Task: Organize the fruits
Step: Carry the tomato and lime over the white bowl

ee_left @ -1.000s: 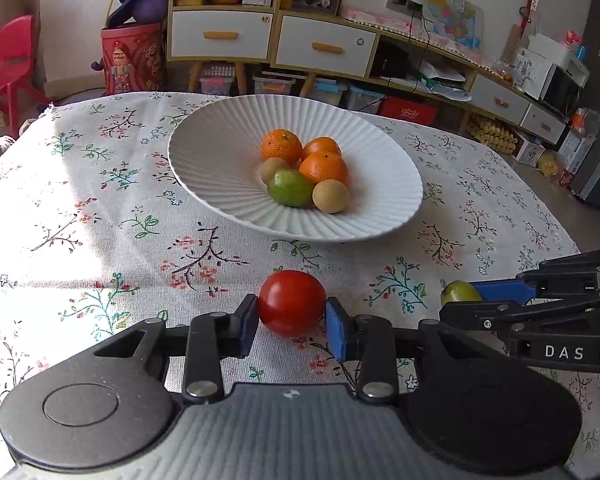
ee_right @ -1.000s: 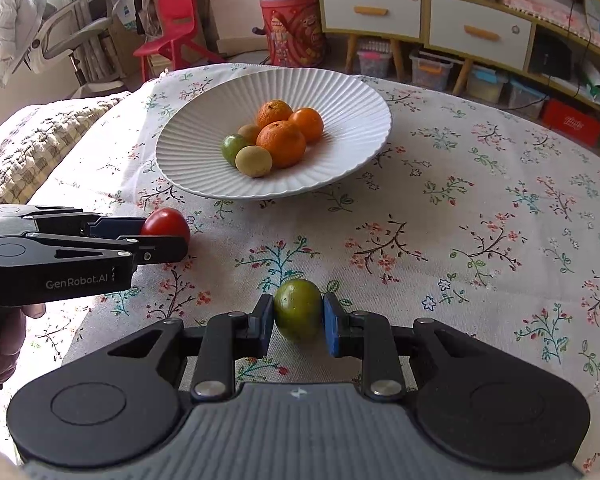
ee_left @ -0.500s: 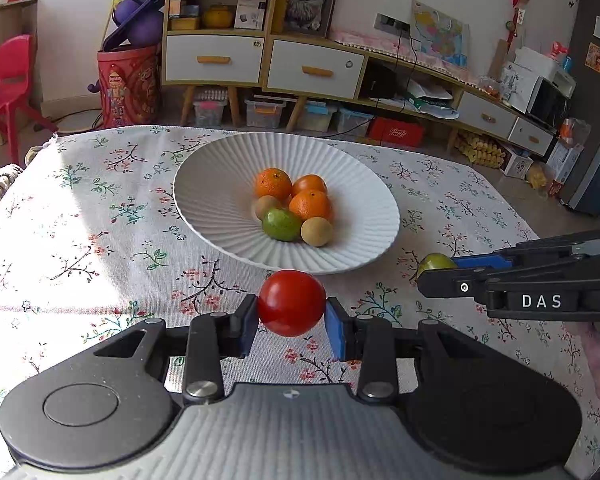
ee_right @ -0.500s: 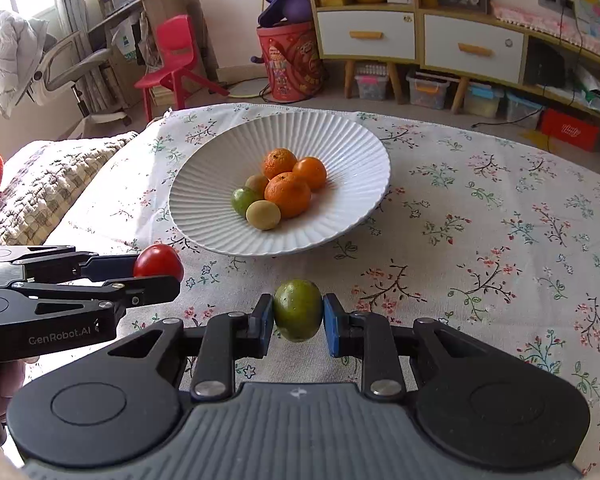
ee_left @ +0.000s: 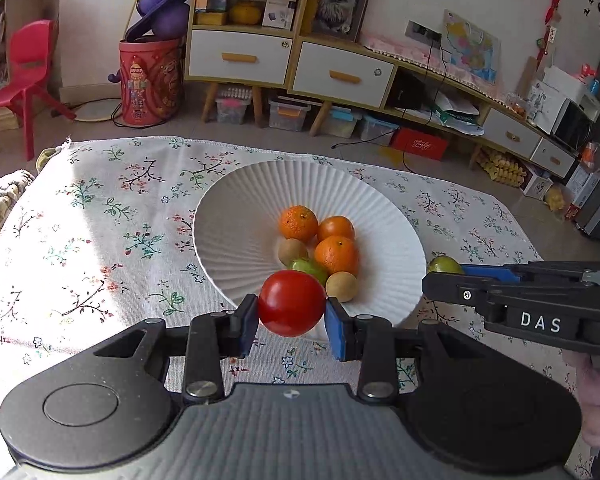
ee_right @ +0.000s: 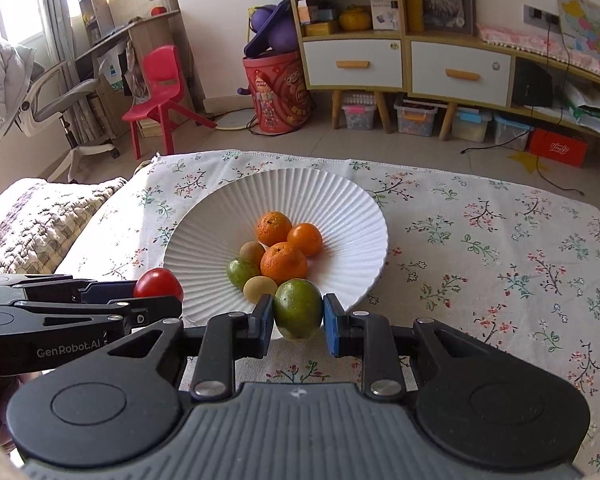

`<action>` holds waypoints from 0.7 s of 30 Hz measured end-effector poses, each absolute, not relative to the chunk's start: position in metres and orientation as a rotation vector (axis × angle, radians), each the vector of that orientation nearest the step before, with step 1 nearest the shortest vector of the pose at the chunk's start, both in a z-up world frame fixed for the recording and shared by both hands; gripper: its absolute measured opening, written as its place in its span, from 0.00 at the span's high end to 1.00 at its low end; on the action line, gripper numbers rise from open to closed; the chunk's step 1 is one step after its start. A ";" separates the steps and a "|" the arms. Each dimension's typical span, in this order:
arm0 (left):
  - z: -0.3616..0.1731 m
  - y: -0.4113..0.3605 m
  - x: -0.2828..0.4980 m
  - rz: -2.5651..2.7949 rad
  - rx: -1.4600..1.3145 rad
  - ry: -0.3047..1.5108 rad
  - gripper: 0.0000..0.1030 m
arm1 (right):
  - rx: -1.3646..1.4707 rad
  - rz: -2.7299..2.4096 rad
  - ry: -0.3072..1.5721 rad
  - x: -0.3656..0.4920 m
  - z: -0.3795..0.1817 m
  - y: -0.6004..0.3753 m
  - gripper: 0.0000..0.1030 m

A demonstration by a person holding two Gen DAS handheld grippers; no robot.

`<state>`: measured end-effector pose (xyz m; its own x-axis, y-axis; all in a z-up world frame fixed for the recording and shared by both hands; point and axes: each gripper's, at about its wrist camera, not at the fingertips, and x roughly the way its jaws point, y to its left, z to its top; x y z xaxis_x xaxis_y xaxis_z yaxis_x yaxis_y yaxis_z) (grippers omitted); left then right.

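**Both fruits lifted to the near rim of the plate**

Raised off the flowered tablecloth (ee_right: 480, 240) since a second ago, both grippers now carry their fruit at the near edge of the white ribbed ceramic plate (ee_left: 236, 216), which sat farther ahead of the fingers in the earlier views.

The left gripper (ee_left: 291, 322) is clamped on a round red tomato (ee_left: 291, 304), its two blue pads (ee_left: 334, 334) pressing the fruit from either side. Just beyond the tomato, past the fingertips, lies the plate's near rim. In the right wrist view the same tomato (ee_right: 158, 283) shows to the left of that gripper's fingers, beside the plate's left edge.

The right gripper (ee_right: 298, 322) is closed on a smooth oval green fruit (ee_right: 298, 314), gripped between blue pads (ee_right: 331, 330). This fruit hangs over the plate's near rim, directly ahead of the tool. From the left wrist view the green fruit (ee_left: 444, 266) peeks above the right gripper's black fingers, to the right of the left tool and just beside the plate's right edge.

Ahead of both tools, in the plate's hollow, sits a tight cluster: three oranges (ee_right: 283, 263), two small tan round fruits (ee_right: 259, 289) and one small green fruit (ee_right: 241, 273), all touching one another.
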<state>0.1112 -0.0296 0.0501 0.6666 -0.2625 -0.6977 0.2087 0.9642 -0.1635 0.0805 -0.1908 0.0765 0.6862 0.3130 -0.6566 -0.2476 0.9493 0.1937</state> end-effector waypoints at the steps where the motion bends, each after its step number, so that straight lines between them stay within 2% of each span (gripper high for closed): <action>1: 0.050 -0.031 0.115 -0.258 -0.061 0.794 0.82 | 0.101 0.310 0.758 0.084 0.075 -0.191 0.77; 21: 0.029 -0.038 0.155 -0.181 -0.041 0.786 0.82 | 0.213 0.214 0.810 0.123 0.051 -0.186 0.77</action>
<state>0.1550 -0.0385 0.0292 0.6922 -0.1775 -0.6995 0.1467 0.9837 -0.1044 0.1235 -0.1865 0.0510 0.6707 0.2690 -0.6913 -0.1070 0.9573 0.2687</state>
